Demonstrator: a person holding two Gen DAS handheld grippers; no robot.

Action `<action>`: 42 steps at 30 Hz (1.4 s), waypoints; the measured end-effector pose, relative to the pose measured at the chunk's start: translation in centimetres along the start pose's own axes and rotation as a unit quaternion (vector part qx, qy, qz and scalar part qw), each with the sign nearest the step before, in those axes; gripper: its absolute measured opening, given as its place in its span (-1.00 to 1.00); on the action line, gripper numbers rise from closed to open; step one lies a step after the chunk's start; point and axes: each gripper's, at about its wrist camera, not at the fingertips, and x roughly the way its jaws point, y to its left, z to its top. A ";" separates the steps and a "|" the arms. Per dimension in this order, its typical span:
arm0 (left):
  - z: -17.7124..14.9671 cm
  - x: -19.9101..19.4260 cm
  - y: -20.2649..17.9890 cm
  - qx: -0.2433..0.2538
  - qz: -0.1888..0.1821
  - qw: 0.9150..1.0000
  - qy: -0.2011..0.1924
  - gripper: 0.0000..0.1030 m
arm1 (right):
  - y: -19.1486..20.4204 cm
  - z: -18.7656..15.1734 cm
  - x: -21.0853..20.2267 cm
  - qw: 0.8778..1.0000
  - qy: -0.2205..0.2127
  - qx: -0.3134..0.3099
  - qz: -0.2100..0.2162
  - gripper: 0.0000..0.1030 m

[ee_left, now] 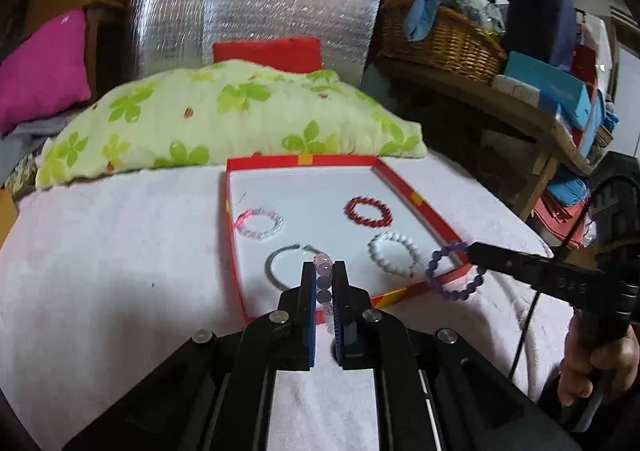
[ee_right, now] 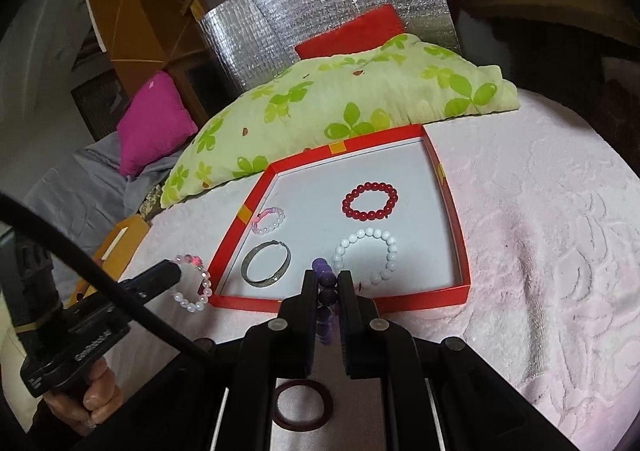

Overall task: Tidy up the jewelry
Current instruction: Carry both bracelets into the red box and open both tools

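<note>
A red-rimmed tray (ee_left: pixel 400 179) (ee_right: pixel 452 211) with a white floor lies on the pink bedspread. In it lie a red bead bracelet (ee_left: pixel 368 212) (ee_right: pixel 370 201), a white bead bracelet (ee_left: pixel 394 253) (ee_right: pixel 366 253), a clear pink bracelet (ee_left: pixel 260 224) (ee_right: pixel 269 220) and a silver bangle (ee_left: pixel 280 263) (ee_right: pixel 267 264). My left gripper (ee_left: pixel 324 271) (ee_right: pixel 178 271) is shut on a pale pink bead bracelet (ee_left: pixel 323 279) (ee_right: pixel 192 283) at the tray's near edge. My right gripper (ee_right: pixel 328 279) (ee_left: pixel 470 251) is shut on a purple bead bracelet (ee_right: pixel 326 303) (ee_left: pixel 454 271) over the tray's near right corner.
A green-flowered pillow (ee_left: pixel 224 119) (ee_right: pixel 360 99) lies behind the tray, with a silver foil panel (ee_left: pixel 256 15) and a magenta cushion (ee_left: pixel 40 67) beyond. A wicker basket (ee_left: pixel 440 35) and boxes stand on a wooden shelf at right. A dark ring (ee_right: pixel 303 405) rests below my right gripper.
</note>
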 end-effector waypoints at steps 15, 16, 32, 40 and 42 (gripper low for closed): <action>-0.3 -0.8 0.9 0.017 0.064 0.998 -0.014 -0.85 | 2.3 -0.3 0.1 1.000 -0.007 -0.025 0.004 -0.79; -0.3 -0.8 1.0 0.018 0.067 0.998 -0.014 -0.85 | 2.5 -0.3 0.2 1.000 -0.006 -0.026 0.003 -0.79; 0.2 -1.3 2.8 0.021 0.115 0.993 -0.023 -0.85 | 6.4 5.0 3.6 0.996 -0.001 -0.083 0.012 -0.79; 0.4 -0.7 3.1 0.011 0.113 0.993 -0.015 -0.85 | 4.5 4.5 6.7 0.999 0.029 -0.030 0.030 -0.79; 0.8 -0.5 3.2 -0.002 0.100 0.995 -0.014 -0.85 | 3.8 4.8 6.9 0.999 0.028 -0.012 0.039 -0.79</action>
